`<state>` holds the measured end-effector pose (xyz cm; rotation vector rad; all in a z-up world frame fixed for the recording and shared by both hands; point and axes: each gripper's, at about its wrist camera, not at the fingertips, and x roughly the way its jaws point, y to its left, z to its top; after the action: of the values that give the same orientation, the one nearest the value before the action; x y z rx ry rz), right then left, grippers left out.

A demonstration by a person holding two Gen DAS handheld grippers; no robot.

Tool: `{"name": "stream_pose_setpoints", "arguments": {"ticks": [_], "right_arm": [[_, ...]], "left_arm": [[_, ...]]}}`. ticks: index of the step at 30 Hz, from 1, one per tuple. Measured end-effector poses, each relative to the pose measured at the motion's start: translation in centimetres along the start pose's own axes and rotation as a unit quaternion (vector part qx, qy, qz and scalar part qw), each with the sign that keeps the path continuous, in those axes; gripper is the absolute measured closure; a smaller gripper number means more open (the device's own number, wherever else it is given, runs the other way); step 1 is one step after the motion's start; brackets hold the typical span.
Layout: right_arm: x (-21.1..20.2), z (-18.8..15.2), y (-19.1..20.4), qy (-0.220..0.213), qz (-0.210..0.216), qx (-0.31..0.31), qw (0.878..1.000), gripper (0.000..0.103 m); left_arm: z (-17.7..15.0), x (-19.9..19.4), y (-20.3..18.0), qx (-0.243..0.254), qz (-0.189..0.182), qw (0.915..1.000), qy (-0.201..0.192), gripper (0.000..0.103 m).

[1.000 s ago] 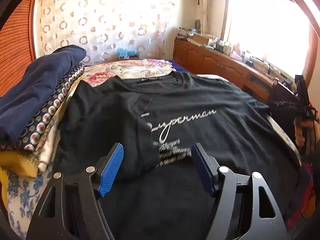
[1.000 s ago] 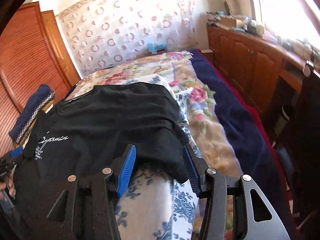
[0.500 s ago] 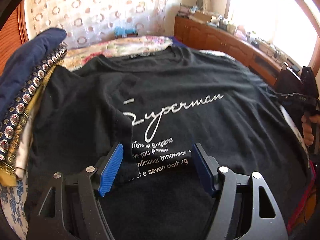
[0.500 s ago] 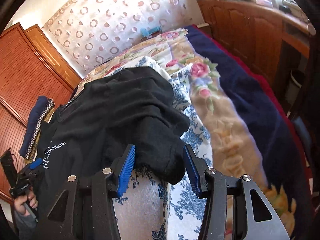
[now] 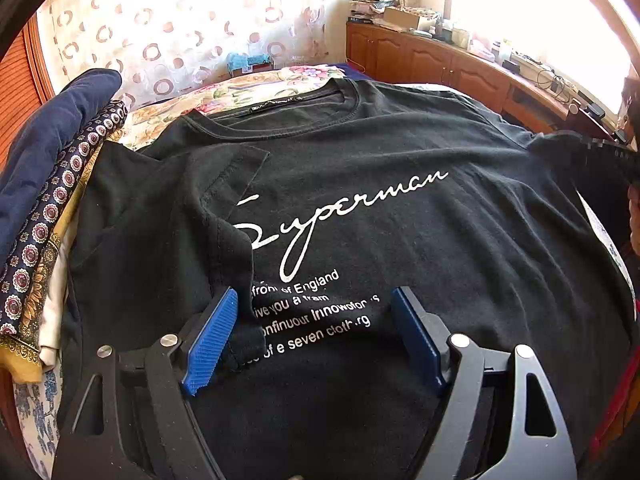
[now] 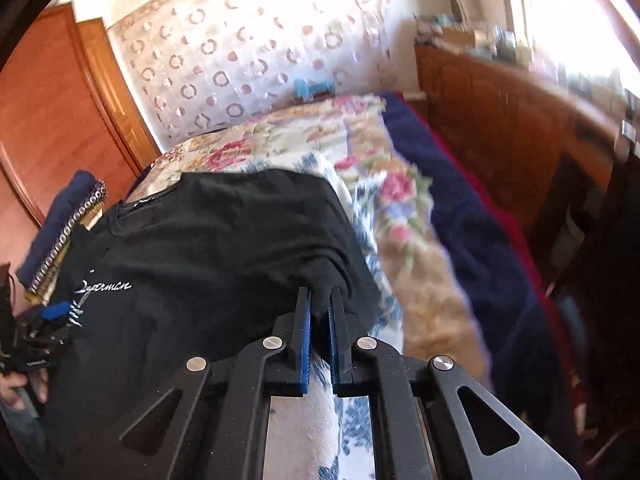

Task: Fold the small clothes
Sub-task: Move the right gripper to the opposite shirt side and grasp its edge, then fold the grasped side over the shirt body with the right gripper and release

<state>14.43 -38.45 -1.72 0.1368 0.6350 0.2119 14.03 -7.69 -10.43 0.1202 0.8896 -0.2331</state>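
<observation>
Soft matt black cotton-like cloth on the T-shirt (image 5: 400,220), with smooth, faintly shiny white printed lettering (image 5: 340,216) and stitched ribbed edging at the collar (image 5: 344,98). Matt black hard plastic on the left gripper (image 5: 316,332) and the right gripper (image 6: 320,312), with ridged blue rubbery pads (image 5: 212,340) and small bright round metal screw heads (image 5: 459,340). Woven patterned cloth and plain dark blue cloth in the folded stack (image 5: 52,184). Thick, fuzzy flowered cloth on the blanket (image 6: 400,208). Thin, sheer cloth with ring print on the curtain (image 5: 180,32). Glossy varnished reddish wood on the cabinets (image 5: 420,60) and the slatted door (image 6: 52,120).
</observation>
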Motion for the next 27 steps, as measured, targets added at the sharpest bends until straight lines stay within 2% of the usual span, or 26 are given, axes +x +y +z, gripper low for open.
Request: {"name": "stream_pose_setpoints", "arguments": {"ticks": [4, 7, 10, 12, 15, 20, 22, 24, 27], "right_arm": [[-1.3, 1.6, 3.4, -0.035, -0.001, -0.056, 0.998, 0.096], [-1.7, 2.4, 6.7, -0.053, 0.016, -0.099, 0.994, 0.096], [-1.2, 2.0, 9.2, -0.047, 0.041, -0.122, 0.991, 0.096], [-0.5, 1.4, 9.8, -0.031, 0.072, -0.121, 0.990, 0.096], [0.7, 0.4, 9.4, -0.002, 0.103, -0.109, 0.989, 0.096], [1.8, -0.4, 7.9, 0.031, 0.106, -0.108, 0.988, 0.096], [1.2, -0.5, 7.2, 0.034, 0.100, -0.107, 0.989, 0.091], [-0.2, 0.0, 6.8, 0.027, 0.095, -0.104, 0.990, 0.078], [-2.2, 0.0, 5.7, 0.002, 0.084, -0.096, 0.992, 0.068]], "left_arm": [[0.1, 0.0, 0.0, -0.001, 0.000, 1.0000, 0.000, 0.023], [0.1, 0.1, 0.0, -0.001, -0.001, 1.0000, 0.000, 0.023], [0.2, 0.1, -0.1, -0.002, -0.001, 1.0000, 0.000, 0.023], [0.3, 0.0, 0.0, -0.006, -0.001, 1.0000, -0.006, 0.023], [0.5, -1.1, 0.3, -0.019, 0.009, 0.9989, -0.043, 0.023], [1.3, -3.6, 0.2, -0.023, 0.018, 0.9935, -0.110, 0.023], [1.7, -4.5, 0.2, -0.029, 0.006, 0.9910, -0.130, 0.023], [2.1, -5.3, 0.2, -0.035, -0.006, 0.9884, -0.147, 0.023], [2.9, -6.5, 0.1, -0.043, -0.021, 0.9842, -0.170, 0.023]]}}
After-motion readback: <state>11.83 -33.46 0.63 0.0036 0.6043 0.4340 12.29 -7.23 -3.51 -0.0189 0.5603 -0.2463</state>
